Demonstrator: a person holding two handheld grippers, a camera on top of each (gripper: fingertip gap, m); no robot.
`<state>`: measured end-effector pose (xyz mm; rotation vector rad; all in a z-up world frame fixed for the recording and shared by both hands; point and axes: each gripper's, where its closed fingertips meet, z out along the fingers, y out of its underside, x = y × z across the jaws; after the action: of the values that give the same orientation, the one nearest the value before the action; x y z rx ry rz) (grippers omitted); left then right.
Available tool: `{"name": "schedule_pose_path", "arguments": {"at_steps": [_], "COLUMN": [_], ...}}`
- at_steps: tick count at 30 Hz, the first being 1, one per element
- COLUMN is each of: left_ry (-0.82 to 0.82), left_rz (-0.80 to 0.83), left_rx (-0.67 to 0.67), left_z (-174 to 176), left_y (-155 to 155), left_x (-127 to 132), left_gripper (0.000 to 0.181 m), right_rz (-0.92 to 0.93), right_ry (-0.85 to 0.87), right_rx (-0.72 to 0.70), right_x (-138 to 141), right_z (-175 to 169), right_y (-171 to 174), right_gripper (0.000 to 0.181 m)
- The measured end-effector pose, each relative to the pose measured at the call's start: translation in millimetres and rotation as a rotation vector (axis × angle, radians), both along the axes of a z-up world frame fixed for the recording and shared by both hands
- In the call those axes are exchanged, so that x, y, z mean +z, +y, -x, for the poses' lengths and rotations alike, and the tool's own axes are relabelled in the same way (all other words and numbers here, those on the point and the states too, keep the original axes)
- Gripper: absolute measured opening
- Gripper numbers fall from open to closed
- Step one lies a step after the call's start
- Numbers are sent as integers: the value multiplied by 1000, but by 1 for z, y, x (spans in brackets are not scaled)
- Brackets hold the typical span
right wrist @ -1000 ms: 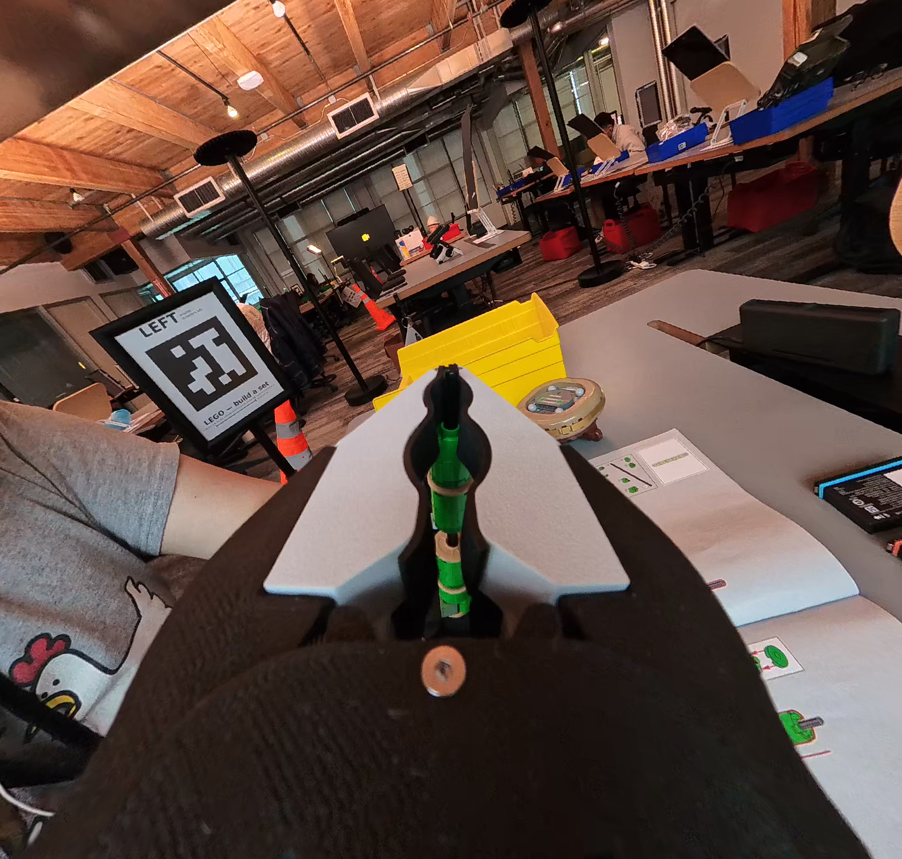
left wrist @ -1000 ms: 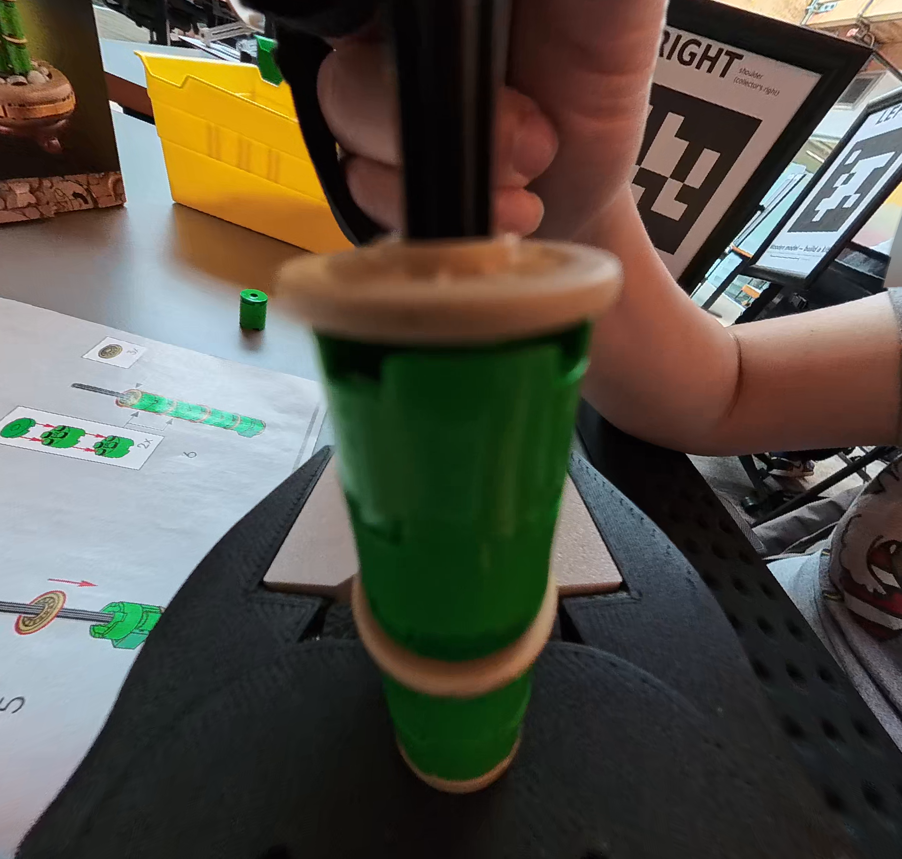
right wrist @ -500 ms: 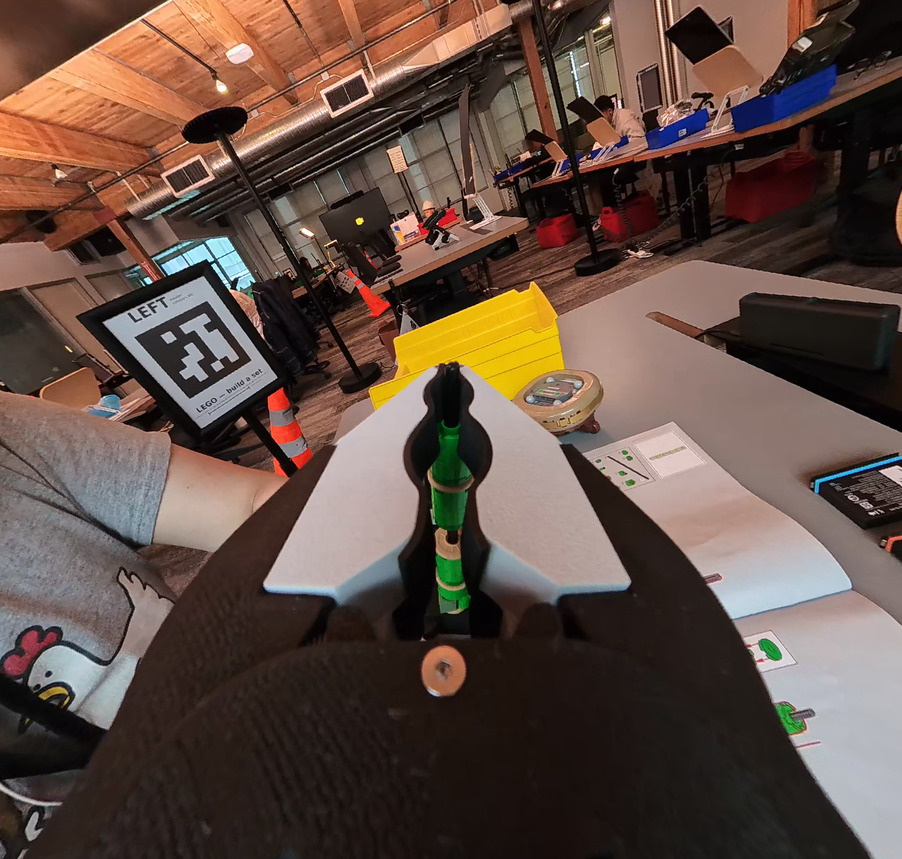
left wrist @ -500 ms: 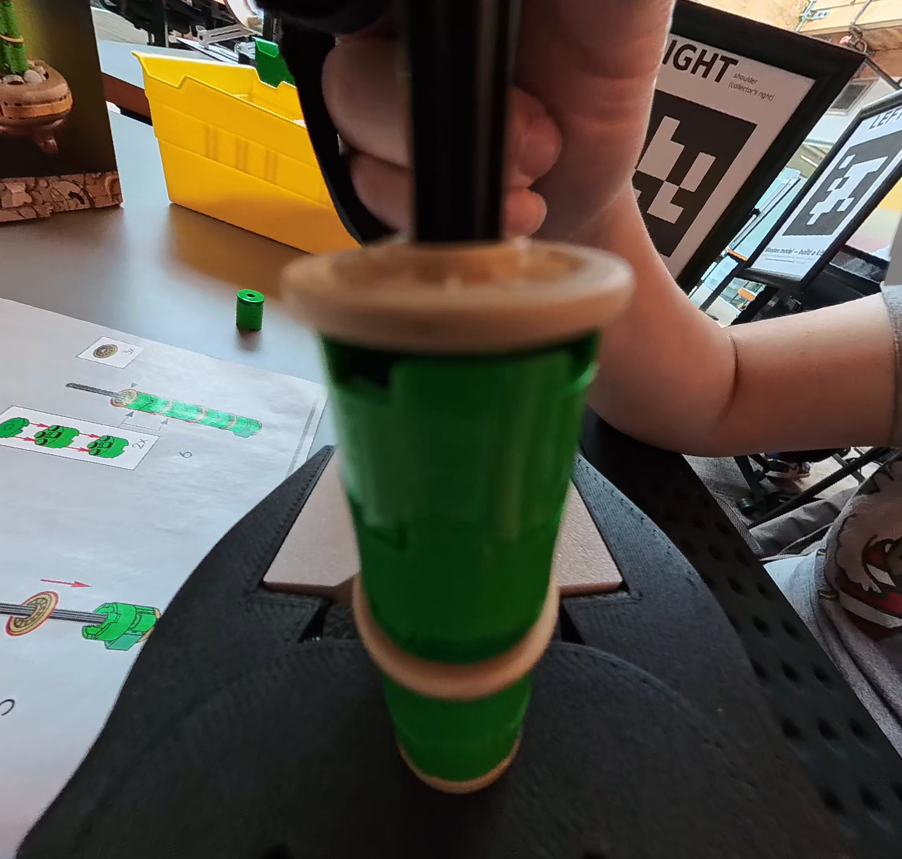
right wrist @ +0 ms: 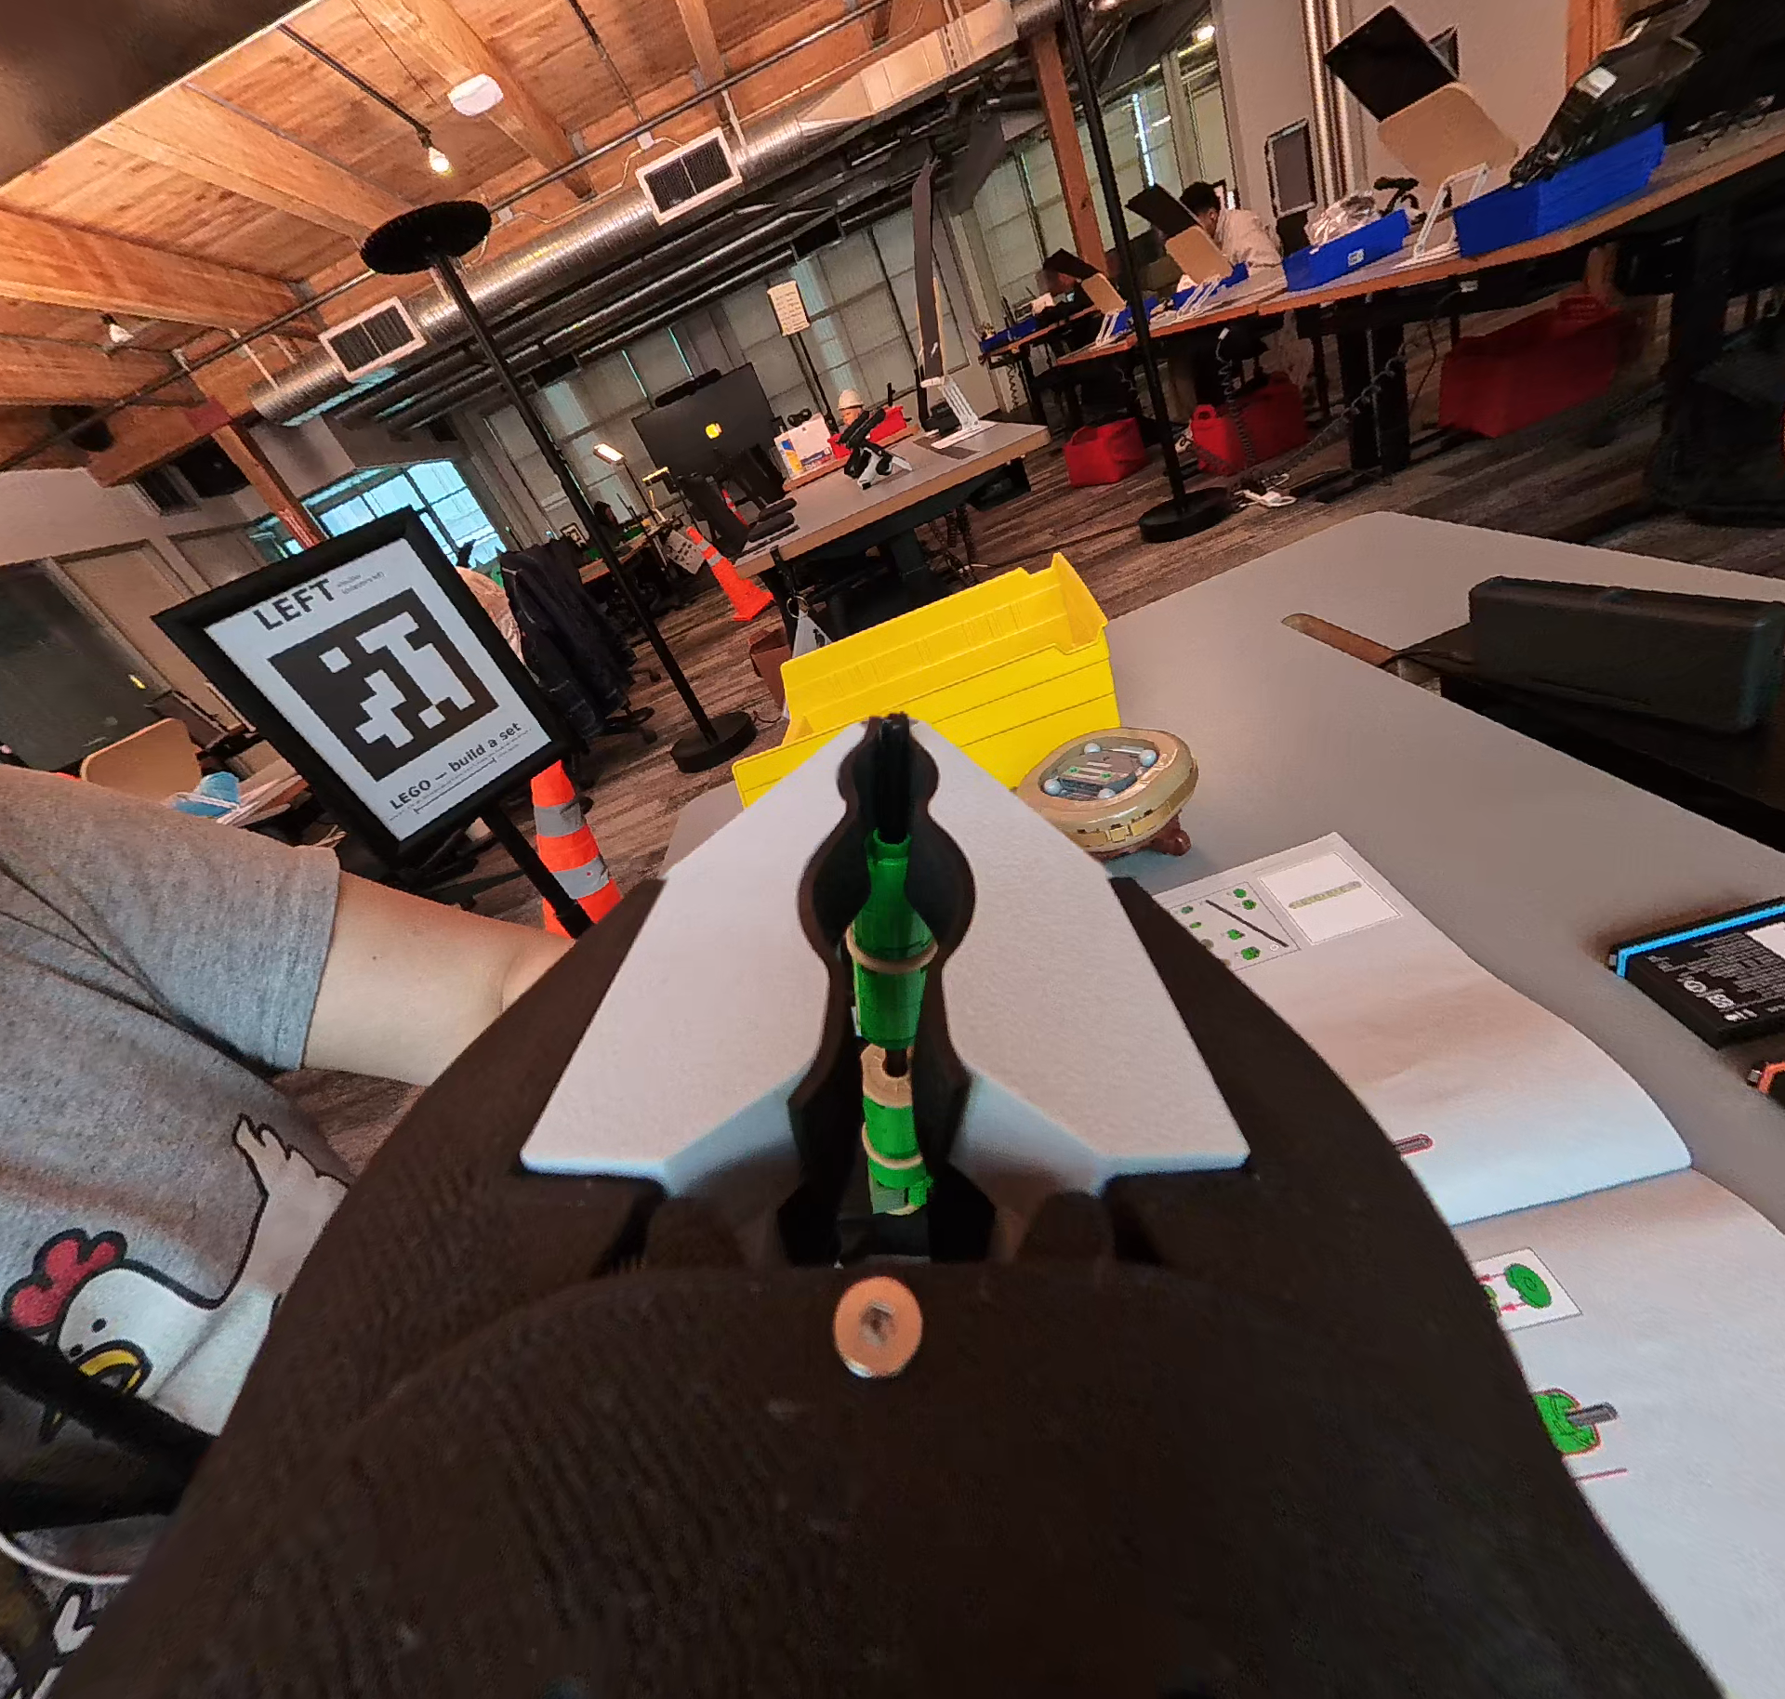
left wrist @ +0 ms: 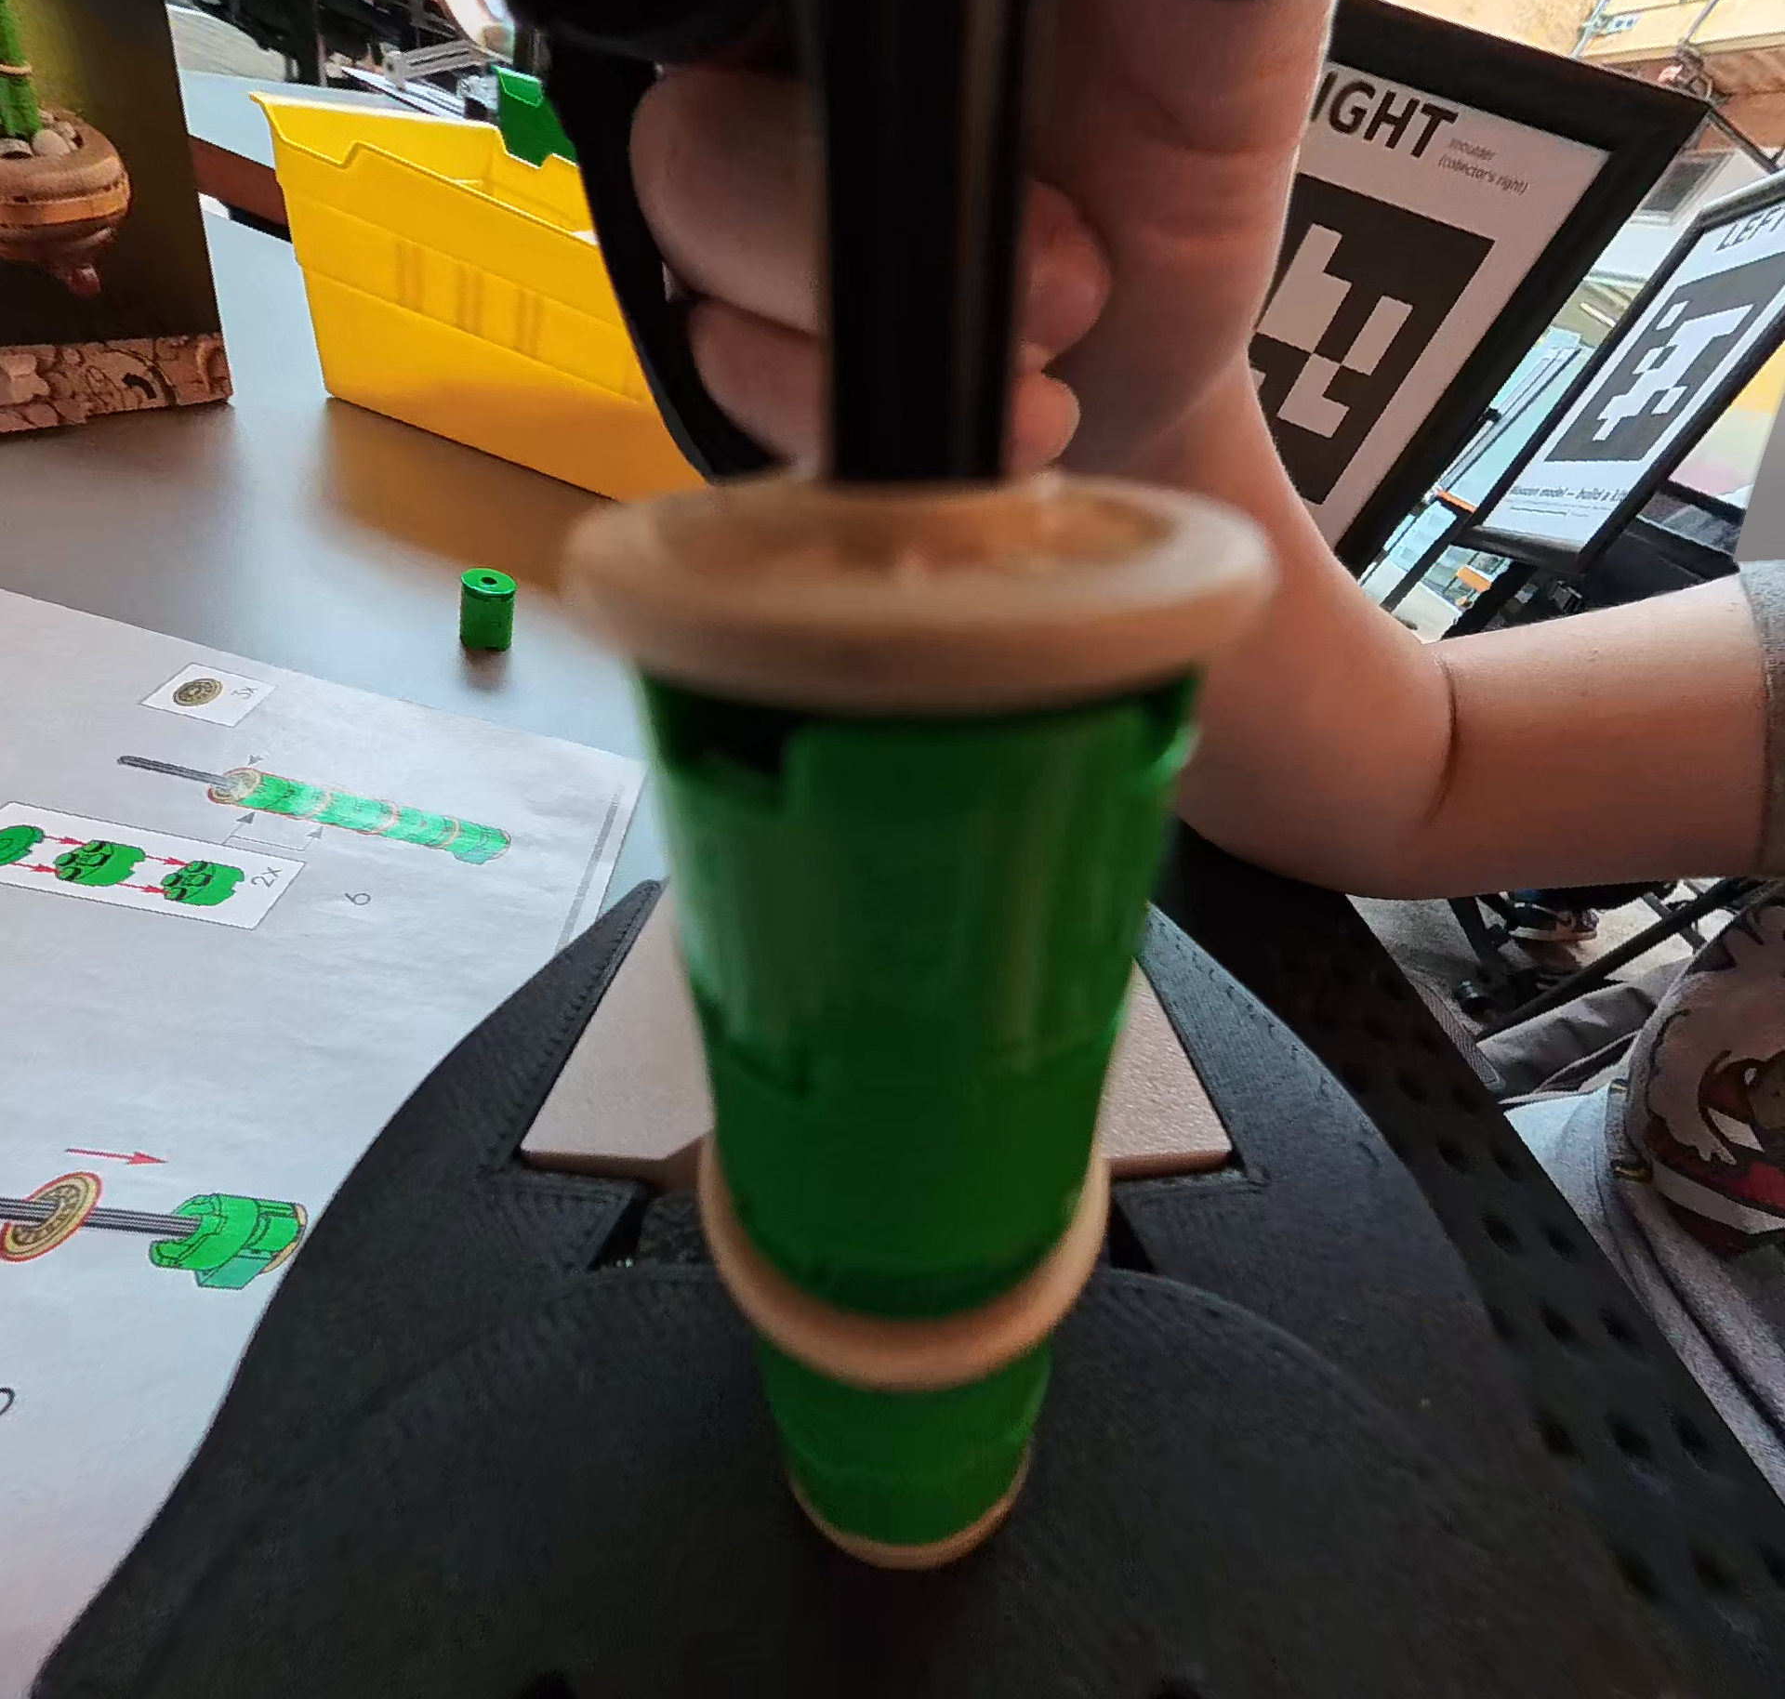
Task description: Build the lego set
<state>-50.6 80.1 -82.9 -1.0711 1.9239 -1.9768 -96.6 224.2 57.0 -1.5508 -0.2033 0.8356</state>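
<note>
A green bamboo-like stalk (left wrist: 908, 977) of stacked green pieces and tan rings sits on a black axle (left wrist: 913, 204). My left gripper (left wrist: 903, 899) is shut on the stalk, which stands up between its fingers, close to the camera and blurred. My right gripper (right wrist: 891, 755) is shut on the black axle (right wrist: 889, 769) at its fingertips. The stalk (right wrist: 889, 986) shows in the gap behind them. A hand (left wrist: 1159, 252) holds the right gripper's handle above the stalk. A loose green cylinder piece (left wrist: 486, 596) stands on the table.
An open instruction booklet (left wrist: 241, 977) lies on the table and also shows in the right wrist view (right wrist: 1401, 1054). A yellow bin (left wrist: 454, 301), a set box (left wrist: 87, 204), a tan round pot base (right wrist: 1111, 788) and a black box (right wrist: 1623, 648) stand further back. Framed marker boards (right wrist: 377, 677) stand beside the table.
Both grippers keep their hold on the stalk and axle. The views have only drifted slightly.
</note>
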Motion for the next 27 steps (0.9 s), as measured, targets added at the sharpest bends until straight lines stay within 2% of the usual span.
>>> {"name": "schedule_pose_path", "arguments": {"at_steps": [11,15,18,27], "left_ry": [20,21,17,8], "left_rz": [-18,-18,-39,-46], "left_rx": [-26,-23,-26,-24], "left_z": [0,0,0,1], "left_y": [-3,-2,-4,-5], "left_x": [-3,-3,-4,-4], "left_gripper": [0,0,0,0], "right_rz": [-11,-19,-22,10], "right_ry": [15,-36,-87,-14], "right_rx": [82,69,7,55], "right_x": [7,5,2,3], "right_z": [3,2,-5,0], "right_y": [-12,-13,-11,-11], "right_gripper": [0,0,0,0]}}
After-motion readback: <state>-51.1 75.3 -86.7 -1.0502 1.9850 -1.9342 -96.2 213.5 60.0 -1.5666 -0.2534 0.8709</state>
